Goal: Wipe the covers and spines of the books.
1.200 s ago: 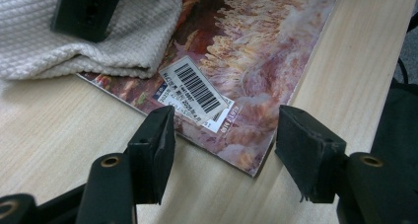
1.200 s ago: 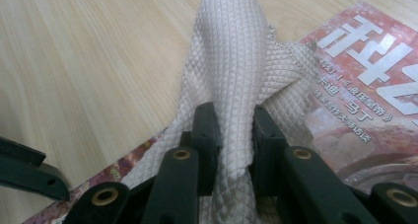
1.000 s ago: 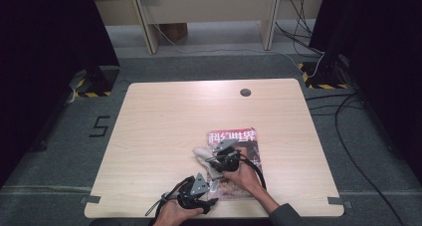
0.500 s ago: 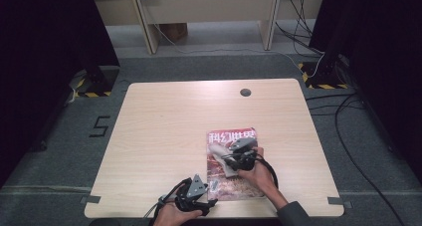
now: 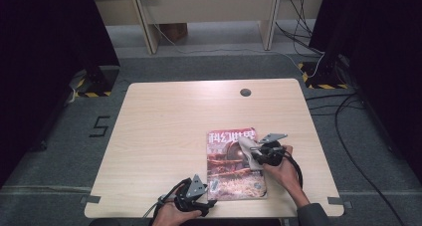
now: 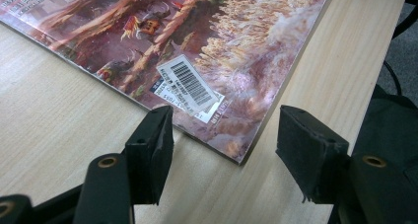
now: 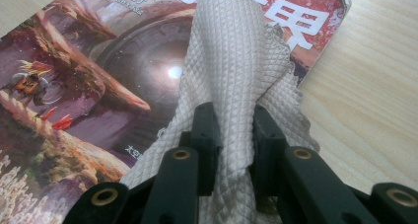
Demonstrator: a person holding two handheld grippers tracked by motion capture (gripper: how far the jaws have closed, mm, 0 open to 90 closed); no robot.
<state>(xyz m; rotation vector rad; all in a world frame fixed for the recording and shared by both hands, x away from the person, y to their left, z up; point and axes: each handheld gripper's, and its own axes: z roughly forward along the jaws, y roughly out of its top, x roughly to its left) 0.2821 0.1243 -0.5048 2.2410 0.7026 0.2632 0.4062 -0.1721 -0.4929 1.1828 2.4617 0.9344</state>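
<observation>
White waffle-textured cloth pinched between the two black jaws of the right gripper; pads pressed on a bunched fold, loose end draped forward over the magazine cover. In the high view the same cloth lies on the right half of the cover, with the right gripper at the magazine's right edge, held by the right hand.

Glossy illustrated magazine, reddish-brown cover art with white title characters across the top, lies flat on the light wood-grain table, in the near-right part of the tabletop, bottom edge close to the near table edge. Top right corner of cover slightly frayed in the right gripper view.

Left gripper: jaws spread apart, nothing between the pads; the magazine's near corner sits just ahead of the gap, not touched. White barcode sticker near that corner. In the high view the left gripper rests just left of the magazine's lower left corner, left hand at the near table edge.
</observation>
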